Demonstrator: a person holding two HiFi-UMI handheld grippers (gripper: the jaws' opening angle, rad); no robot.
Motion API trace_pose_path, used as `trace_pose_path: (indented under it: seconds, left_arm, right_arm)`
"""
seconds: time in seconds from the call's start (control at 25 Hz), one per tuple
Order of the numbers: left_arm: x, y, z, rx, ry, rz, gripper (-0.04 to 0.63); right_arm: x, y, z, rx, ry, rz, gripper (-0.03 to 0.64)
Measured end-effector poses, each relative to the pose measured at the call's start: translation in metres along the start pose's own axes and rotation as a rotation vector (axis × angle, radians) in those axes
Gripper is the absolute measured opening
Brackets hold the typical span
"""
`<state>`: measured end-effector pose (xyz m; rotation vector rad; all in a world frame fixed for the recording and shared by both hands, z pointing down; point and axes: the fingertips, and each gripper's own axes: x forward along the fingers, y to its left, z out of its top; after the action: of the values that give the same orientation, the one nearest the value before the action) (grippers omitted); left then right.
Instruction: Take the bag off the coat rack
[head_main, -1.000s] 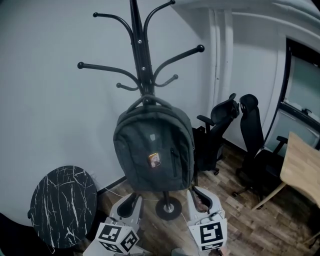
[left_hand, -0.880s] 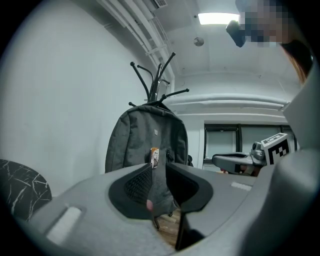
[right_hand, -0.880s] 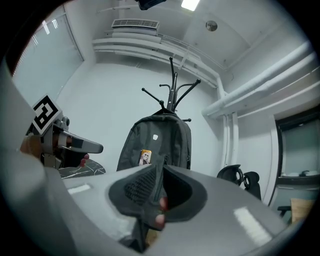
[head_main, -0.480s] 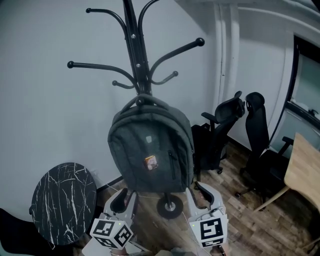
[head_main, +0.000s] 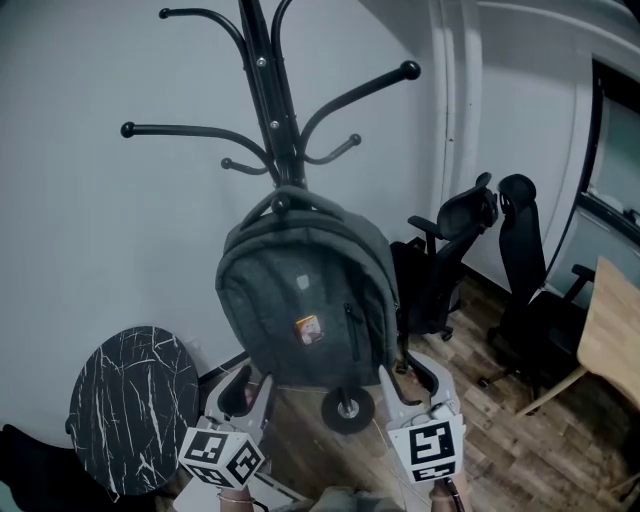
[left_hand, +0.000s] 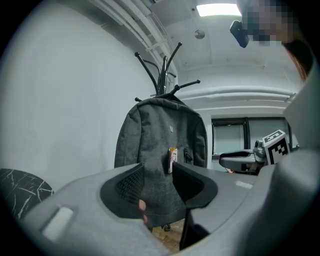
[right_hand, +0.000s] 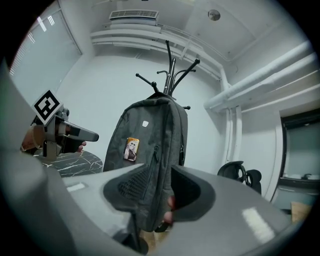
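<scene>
The left gripper (head_main: 248, 392) and the right gripper (head_main: 415, 385) are both held low, jaws spread wide and holding nothing. Each gripper's own view shows its gap clear, with the bag (head_main: 305, 300) framed in it further on.

The bag lies ahead of and above both grippers, between them. Its lower left corner is just over the left gripper, its lower right corner just over the right. Neither jaw seems to touch the cloth. Neither hand looks clearly nearer.

The bag's long axis runs straight up and down. It hangs by its top loop (head_main: 285, 197) from the rack (head_main: 268, 95), high above the jaws. Freeing it will likely mean closing on the bag and raising it until the loop clears its hook, then drawing it toward the grippers.

Left of the left gripper stands a round table (head_main: 130, 405). Beyond the right one are two chairs (head_main: 450, 260).
</scene>
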<state>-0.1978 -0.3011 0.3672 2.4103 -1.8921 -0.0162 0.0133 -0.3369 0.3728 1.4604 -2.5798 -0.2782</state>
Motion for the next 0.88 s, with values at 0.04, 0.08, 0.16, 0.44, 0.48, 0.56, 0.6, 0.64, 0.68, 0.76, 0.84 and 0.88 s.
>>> trace_pose_path:
  seconds: [0.04,0.08,0.16,0.44,0.48,0.56,0.6,0.64,0.68,0.76,0.84,0.88]
  left_arm:
    - [0.001,0.004,0.000,-0.002,0.002,0.005,0.171]
    - [0.003,0.009,-0.001,-0.004,0.004,0.010,0.172]
    - [0.006,0.017,-0.003,-0.009,0.013,0.018,0.178]
    - [0.021,0.040,-0.014,-0.040,0.050,0.012,0.200]
    - [0.024,0.042,-0.016,-0.044,0.056,0.008,0.204]
    - [0.029,0.047,-0.020,-0.052,0.065,0.004,0.214]
    - [0.032,0.050,-0.022,-0.056,0.069,0.004,0.216]
    - [0.034,0.053,-0.023,-0.061,0.071,0.004,0.218]
    - [0.036,0.056,-0.025,-0.065,0.073,0.004,0.219]
    - [0.041,0.061,-0.028,-0.073,0.079,0.004,0.225]
    - [0.046,0.066,-0.032,-0.080,0.088,0.001,0.229]
    - [0.049,0.068,-0.034,-0.084,0.094,-0.002,0.230]
  right_arm:
    - [0.003,-0.001,-0.001,-0.001,0.005,-0.003,0.146]
    - [0.007,-0.002,-0.002,-0.001,0.010,-0.005,0.147]
    - [0.013,-0.004,-0.007,0.001,0.024,-0.009,0.156]
    - [0.032,-0.008,-0.021,0.003,0.074,-0.021,0.188]
    - [0.034,-0.009,-0.022,0.005,0.079,-0.024,0.193]
    - [0.038,-0.010,-0.025,0.006,0.089,-0.030,0.199]
    - [0.040,-0.011,-0.027,0.007,0.094,-0.032,0.204]
    - [0.042,-0.012,-0.029,0.008,0.100,-0.034,0.204]
    - [0.044,-0.012,-0.031,0.010,0.106,-0.036,0.208]
    - [0.048,-0.014,-0.035,0.013,0.119,-0.039,0.213]
    - [0.052,-0.015,-0.039,0.019,0.132,-0.039,0.219]
    - [0.054,-0.015,-0.041,0.021,0.140,-0.038,0.219]
